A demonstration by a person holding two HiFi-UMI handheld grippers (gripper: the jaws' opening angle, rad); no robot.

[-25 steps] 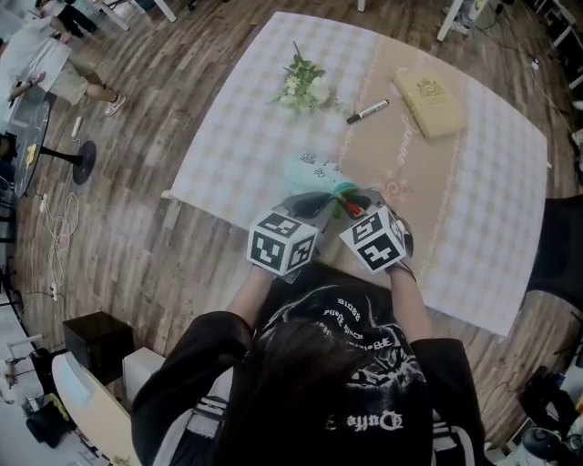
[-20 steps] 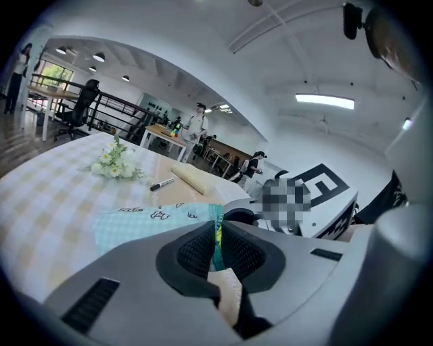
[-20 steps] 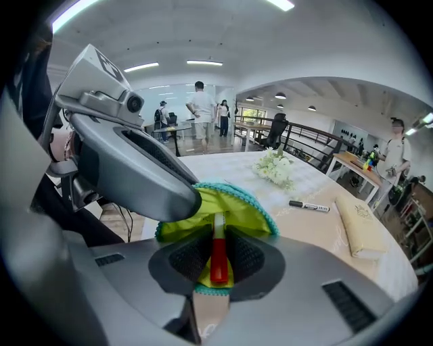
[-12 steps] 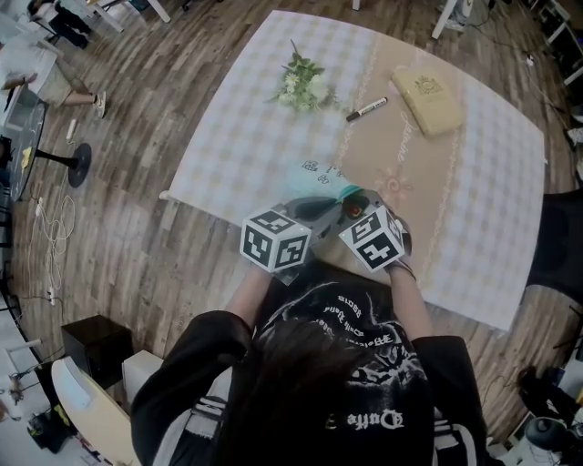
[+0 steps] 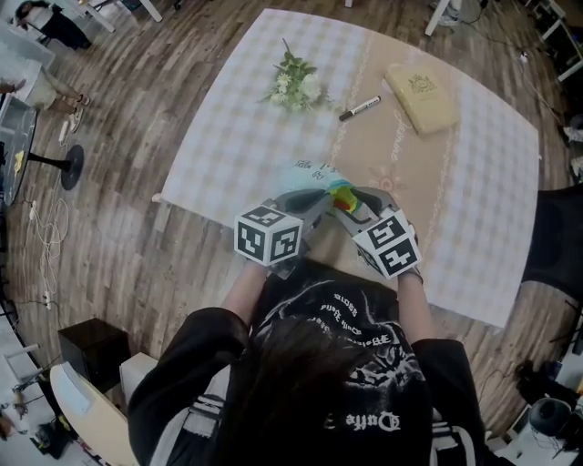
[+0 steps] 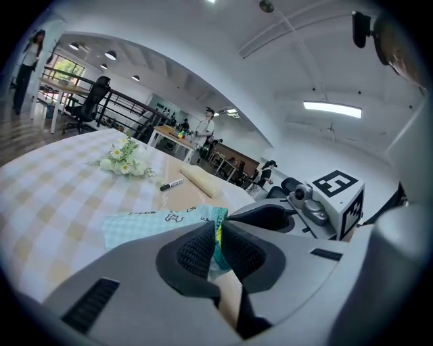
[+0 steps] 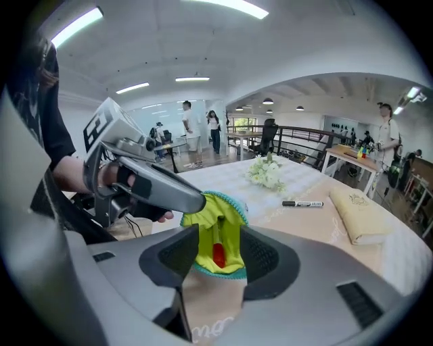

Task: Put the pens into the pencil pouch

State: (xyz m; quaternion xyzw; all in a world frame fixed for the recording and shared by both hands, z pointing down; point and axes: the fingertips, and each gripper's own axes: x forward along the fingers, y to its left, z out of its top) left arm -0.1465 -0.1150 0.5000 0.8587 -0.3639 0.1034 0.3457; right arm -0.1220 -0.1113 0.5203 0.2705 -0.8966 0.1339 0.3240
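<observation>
A red pen [image 7: 218, 255] inside the pencil pouch [image 7: 231, 219] is shown only in the right gripper view. The pouch is clenched by the left gripper [image 6: 215, 233] at the near edge of the table [image 5: 474, 182]. The jaws of the right gripper [image 7: 218, 242] have just been opening and are released. Open room is left beyond the pouch.

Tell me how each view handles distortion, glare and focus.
Head view: even light, no glare, edges of the table bowed by the lens. Left gripper view: heavy fisheye, dark corners, the ceiling lamp glaring, the pouch reasonably sharp. Right gripper view: same fisheye, ceiling strips blown out, the marker crisp.
</observation>
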